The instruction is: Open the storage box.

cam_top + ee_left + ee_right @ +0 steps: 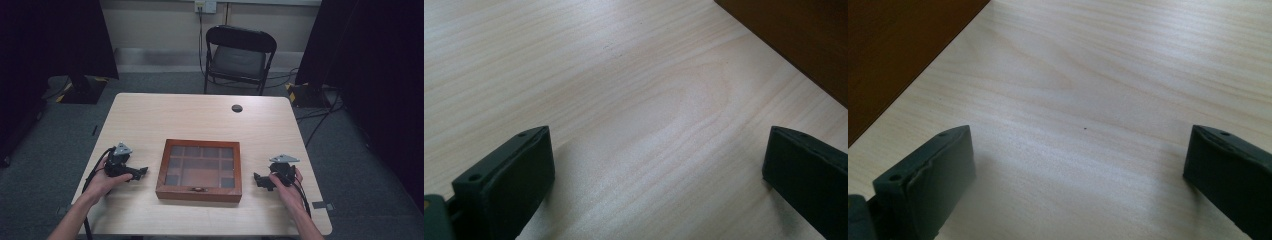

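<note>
In the left gripper view the wooden box (804, 45) is cut off by the upper right corner, only a dark brown side showing; in the right gripper view the upper left corner cuts it the same way. From the high view, what lies in the box's compartments behind the glass lid (201, 166) is too dim to tell. The person's forearms run off the bottom edge.

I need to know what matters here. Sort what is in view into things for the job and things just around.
For the job, most likely:
- wooden box, glass lid shut, mid-table
- left gripper, open, beside the box
- right gripper, open, beside the box

Just around:
- folding chair behind the table
- wall socket
</note>
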The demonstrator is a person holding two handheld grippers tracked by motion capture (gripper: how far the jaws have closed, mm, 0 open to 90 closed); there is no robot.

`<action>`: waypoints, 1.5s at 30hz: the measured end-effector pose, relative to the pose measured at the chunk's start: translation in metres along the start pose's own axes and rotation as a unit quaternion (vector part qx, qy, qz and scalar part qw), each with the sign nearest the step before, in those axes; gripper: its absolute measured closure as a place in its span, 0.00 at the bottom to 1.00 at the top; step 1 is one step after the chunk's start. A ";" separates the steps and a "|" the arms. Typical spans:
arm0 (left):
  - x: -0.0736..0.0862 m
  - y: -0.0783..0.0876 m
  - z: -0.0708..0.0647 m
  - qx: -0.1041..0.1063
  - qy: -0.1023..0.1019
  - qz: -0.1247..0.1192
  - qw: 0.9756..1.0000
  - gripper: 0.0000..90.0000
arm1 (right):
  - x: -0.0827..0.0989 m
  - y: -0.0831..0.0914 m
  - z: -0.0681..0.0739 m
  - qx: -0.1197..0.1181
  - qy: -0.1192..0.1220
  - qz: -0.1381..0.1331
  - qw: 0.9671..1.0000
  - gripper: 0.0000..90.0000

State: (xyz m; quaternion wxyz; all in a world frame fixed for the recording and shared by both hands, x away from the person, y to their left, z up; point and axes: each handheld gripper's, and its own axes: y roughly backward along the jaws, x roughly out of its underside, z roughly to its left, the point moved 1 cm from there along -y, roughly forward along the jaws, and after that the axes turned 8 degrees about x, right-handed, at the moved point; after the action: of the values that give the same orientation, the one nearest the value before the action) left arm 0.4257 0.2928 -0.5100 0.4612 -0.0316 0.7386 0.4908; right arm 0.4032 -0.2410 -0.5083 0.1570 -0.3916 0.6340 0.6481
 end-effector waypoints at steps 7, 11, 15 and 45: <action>0.000 0.000 0.000 0.000 -0.001 0.001 1.000 0.00 | -0.005 0.007 0.002 -0.010 0.016 0.010 1.000 0.24; 0.000 0.000 0.000 0.000 0.000 0.000 1.000 0.00 | -0.008 0.011 0.005 -0.026 0.025 0.016 0.999 0.25; 0.000 0.000 0.000 0.000 -0.001 0.001 1.000 0.00 | -0.013 0.019 0.005 -0.064 0.007 0.000 0.998 0.29; 0.000 0.000 0.000 0.000 -0.003 0.004 1.000 0.00 | -0.070 0.076 0.076 -0.300 0.092 -0.048 0.948 0.67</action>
State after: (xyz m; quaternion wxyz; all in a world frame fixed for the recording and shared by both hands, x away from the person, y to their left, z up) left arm 0.4263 0.2930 -0.5097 0.4616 -0.0273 0.7373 0.4925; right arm 0.3712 -0.1598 -0.4141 0.0042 -0.5083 0.4023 0.7614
